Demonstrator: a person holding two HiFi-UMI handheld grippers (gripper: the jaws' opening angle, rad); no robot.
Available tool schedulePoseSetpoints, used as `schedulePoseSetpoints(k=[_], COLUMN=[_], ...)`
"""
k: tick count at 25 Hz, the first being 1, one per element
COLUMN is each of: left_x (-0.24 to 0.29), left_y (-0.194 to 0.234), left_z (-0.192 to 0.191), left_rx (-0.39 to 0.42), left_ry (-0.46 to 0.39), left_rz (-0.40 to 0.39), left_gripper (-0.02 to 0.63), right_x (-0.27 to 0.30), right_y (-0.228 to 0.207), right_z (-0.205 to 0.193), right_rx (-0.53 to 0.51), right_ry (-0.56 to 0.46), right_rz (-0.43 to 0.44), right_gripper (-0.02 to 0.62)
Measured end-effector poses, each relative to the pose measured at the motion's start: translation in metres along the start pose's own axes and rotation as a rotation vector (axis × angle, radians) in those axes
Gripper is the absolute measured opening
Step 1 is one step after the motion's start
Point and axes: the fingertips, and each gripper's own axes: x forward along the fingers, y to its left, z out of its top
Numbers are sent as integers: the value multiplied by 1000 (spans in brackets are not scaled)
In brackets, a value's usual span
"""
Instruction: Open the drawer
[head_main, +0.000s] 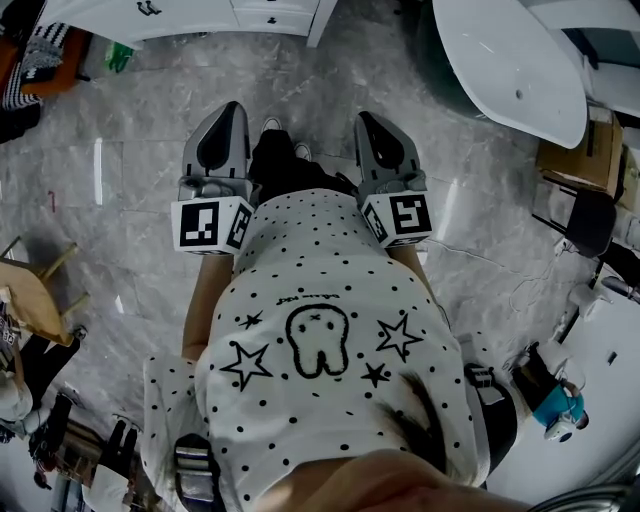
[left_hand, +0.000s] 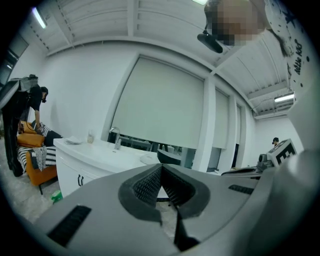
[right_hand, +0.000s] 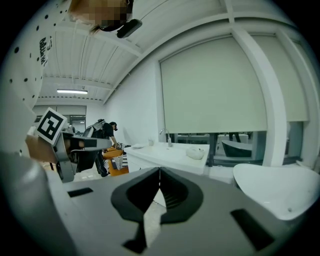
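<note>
A white vanity cabinet (head_main: 190, 18) with drawer fronts (head_main: 272, 16) runs along the top edge of the head view, well ahead of both grippers. In the left gripper view the cabinet (left_hand: 87, 162) stands at the left with a tap on top, and in the right gripper view the cabinet (right_hand: 167, 156) lies straight ahead. My left gripper (head_main: 232, 108) (left_hand: 161, 166) is held out in front of the person's body, jaws together and empty. My right gripper (head_main: 366, 118) (right_hand: 159, 170) hangs beside it at the same height, also shut on nothing. Neither touches anything.
A white bathtub (head_main: 510, 60) stands at the upper right, with a cardboard box (head_main: 578, 155) beyond it. An orange chair (head_main: 40, 70) with another person sits at the upper left. A wooden stool (head_main: 30, 295) is at the left, and cables (head_main: 500, 272) lie on the marble floor.
</note>
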Motion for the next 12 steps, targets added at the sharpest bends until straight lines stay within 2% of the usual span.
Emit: schedulePoseSetpoints(k=[12], left_x=[65], left_y=[61], left_z=[31], left_rx=[-3], left_ry=[11], left_rz=[-82], left_gripper=[3], right_x=[86], right_y=[5], right_z=[36], right_rx=[18], right_ry=[-19], right_rz=[-45], right_gripper=[14])
